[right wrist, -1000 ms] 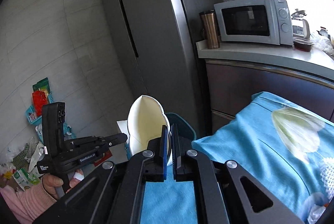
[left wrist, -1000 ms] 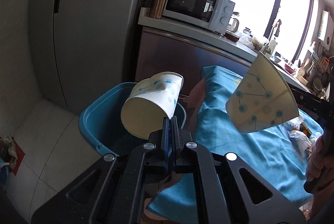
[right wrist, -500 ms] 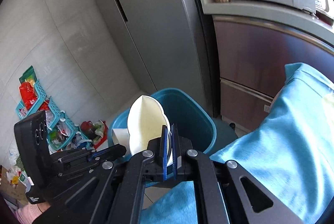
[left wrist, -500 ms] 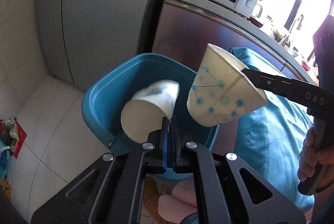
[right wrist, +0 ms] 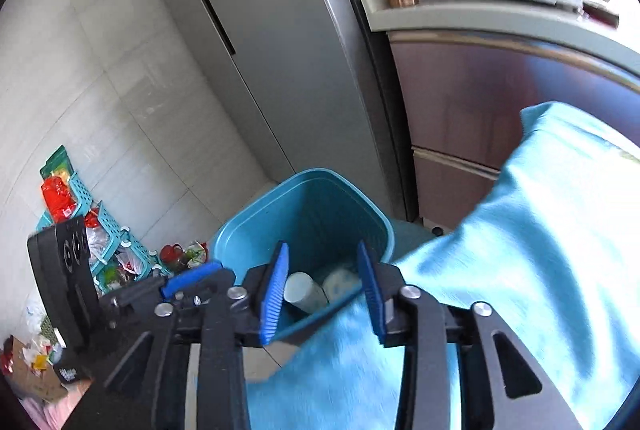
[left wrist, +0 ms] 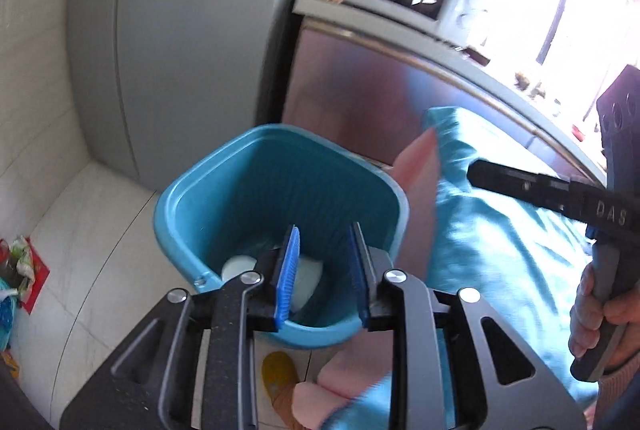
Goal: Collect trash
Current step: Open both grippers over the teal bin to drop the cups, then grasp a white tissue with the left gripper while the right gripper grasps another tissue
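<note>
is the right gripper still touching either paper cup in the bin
Apart. The right wrist view shows the right gripper, jaws opening and empty, above the blue bin, both paper cups lying at its bottom.

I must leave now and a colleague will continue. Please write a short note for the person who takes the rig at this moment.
Left claw: jaws opening, nothing between them, above the blue bin.
Right claw: jaws opening, also empty, above the same bin.
Paper cups: both lie at the bottom of the bin.
Done: the two cups are in the bin.
Left: these views show only the near edge of the blue tablecloth, with no trash on it. Check the rest of the table for more.
</note>
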